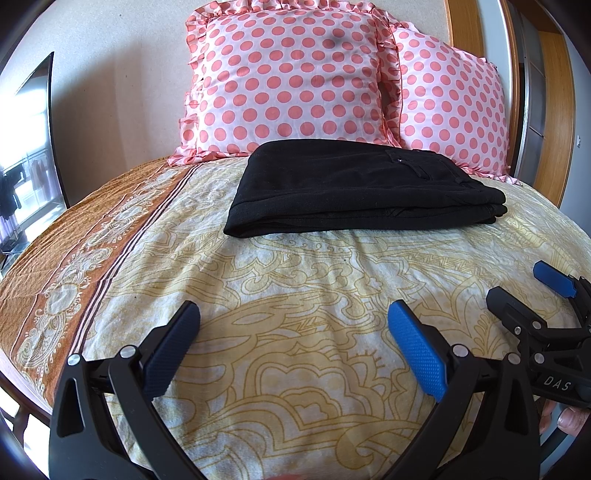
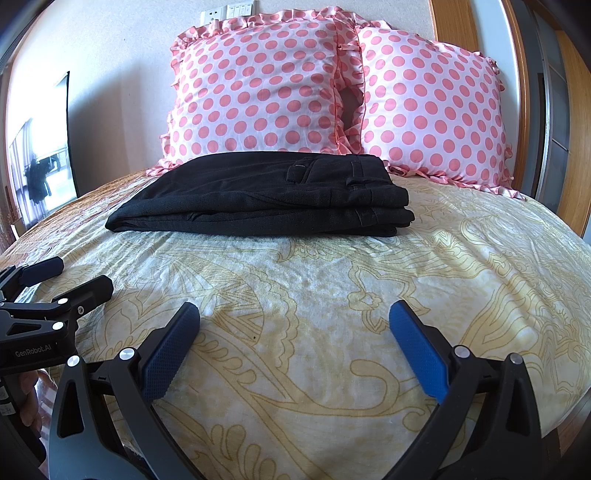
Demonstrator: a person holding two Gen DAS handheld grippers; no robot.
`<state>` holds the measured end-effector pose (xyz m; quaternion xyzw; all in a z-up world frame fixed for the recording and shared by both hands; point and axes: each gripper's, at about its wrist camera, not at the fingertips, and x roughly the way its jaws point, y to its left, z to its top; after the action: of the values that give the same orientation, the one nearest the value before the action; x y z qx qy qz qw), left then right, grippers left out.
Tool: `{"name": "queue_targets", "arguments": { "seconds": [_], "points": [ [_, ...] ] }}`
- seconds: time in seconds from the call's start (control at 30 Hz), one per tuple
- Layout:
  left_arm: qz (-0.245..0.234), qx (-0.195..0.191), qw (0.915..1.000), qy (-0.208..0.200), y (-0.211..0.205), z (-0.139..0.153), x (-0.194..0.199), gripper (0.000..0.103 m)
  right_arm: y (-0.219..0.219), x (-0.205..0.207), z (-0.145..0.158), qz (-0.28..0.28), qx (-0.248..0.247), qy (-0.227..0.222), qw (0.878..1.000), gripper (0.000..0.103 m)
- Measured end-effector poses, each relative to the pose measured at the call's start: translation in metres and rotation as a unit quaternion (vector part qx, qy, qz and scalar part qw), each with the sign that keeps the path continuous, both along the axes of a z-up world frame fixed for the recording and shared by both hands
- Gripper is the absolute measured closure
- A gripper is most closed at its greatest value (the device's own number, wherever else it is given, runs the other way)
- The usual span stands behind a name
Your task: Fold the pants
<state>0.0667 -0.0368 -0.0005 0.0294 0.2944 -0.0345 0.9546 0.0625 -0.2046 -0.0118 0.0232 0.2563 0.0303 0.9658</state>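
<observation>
2 grippers, left gripper [image 1: 293, 314] and right gripper [image 2: 294, 314], spread over bedspread [image 2: 332, 295], apart from folded pants [image 2: 258, 195].

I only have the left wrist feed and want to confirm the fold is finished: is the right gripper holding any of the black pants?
Observer: No. The right gripper is open over the bedspread, with nothing between its fingers. The folded black pants lie farther up the bed.
Operator: My view cuts off above the pillows. Is anything on the wall there?
Observer: Yes, a white switch-and-socket panel is on the wall just above a polka-dot pillow.
</observation>
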Motion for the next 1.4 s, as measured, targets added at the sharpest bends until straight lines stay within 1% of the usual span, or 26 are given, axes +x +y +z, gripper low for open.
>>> {"name": "queue_targets", "arguments": {
  "seconds": [1.4],
  "points": [
    [-0.003,0.0,1.0,0.0,0.0039,-0.0002,0.0003,0.002,0.0001,-0.0006,-0.0008,-0.001,0.0,-0.002,1.0,0.001]
  ]
}}
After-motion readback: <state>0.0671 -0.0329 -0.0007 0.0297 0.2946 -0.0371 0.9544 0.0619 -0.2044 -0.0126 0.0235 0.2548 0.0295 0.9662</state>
